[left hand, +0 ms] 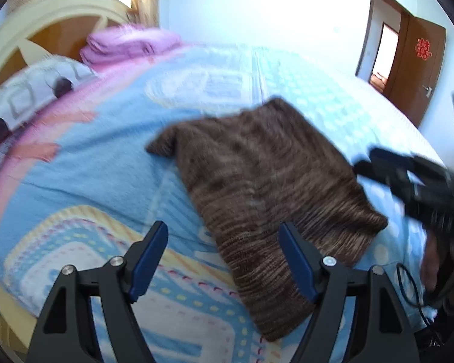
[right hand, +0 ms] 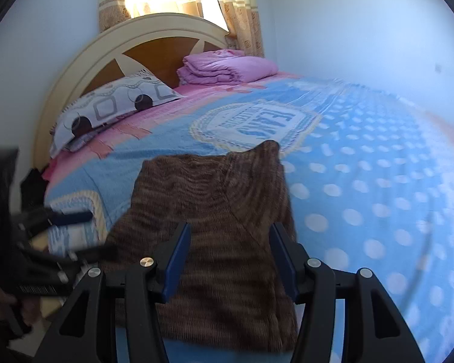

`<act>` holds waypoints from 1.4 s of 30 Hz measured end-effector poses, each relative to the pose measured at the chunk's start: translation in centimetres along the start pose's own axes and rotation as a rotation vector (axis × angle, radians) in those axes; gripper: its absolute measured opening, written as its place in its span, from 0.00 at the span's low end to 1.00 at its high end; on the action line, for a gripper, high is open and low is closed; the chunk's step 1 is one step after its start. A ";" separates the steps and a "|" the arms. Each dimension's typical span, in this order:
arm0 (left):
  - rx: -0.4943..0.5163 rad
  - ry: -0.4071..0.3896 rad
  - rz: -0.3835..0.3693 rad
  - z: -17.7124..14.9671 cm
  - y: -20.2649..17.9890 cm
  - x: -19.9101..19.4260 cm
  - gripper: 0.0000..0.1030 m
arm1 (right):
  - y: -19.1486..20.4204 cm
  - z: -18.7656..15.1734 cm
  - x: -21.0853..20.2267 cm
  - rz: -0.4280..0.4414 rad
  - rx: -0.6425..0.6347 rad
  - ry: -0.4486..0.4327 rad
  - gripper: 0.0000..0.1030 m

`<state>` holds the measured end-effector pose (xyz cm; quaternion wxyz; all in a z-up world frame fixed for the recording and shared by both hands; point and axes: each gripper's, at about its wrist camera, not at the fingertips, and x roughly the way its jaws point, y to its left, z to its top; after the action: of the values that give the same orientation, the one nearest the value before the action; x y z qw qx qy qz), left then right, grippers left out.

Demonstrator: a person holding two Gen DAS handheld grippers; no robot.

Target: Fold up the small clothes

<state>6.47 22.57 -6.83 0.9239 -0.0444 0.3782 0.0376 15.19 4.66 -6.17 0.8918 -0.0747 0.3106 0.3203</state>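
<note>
there, brown knit garment [left hand: 266, 178] folded flat

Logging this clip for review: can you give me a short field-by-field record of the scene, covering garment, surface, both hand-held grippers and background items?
garment: brown knit sweater, lying partly folded on the bed
surface: blue patterned blanket
left hand-held gripper: open, empty, near the sweater's edge
right hand-held gripper: open, empty, above the sweater
background: patterned pillow, folded pink quilt, headboard, brown door
image quality: motion blur
</note>
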 end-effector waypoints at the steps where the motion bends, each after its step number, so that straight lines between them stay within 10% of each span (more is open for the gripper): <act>1: -0.007 -0.030 0.017 0.1 0.2 -0.8 0.87 | 0.4 -0.4 -1.0 -0.018 -0.012 -0.012 0.53; 9: -0.043 -0.217 0.016 1.8 -1.3 -6.6 0.98 | 1.3 -0.7 -8.7 -0.118 -0.054 -0.178 0.73; 42: -0.033 -0.222 0.016 1.5 -2.0 -7.0 0.98 | 2.2 -1.0 -12.3 -0.093 -0.018 -0.254 0.73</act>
<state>2.75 20.51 -0.70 0.9589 -0.0524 0.2733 0.0560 5.90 -0.37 0.64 0.9371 -0.0559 0.1885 0.2885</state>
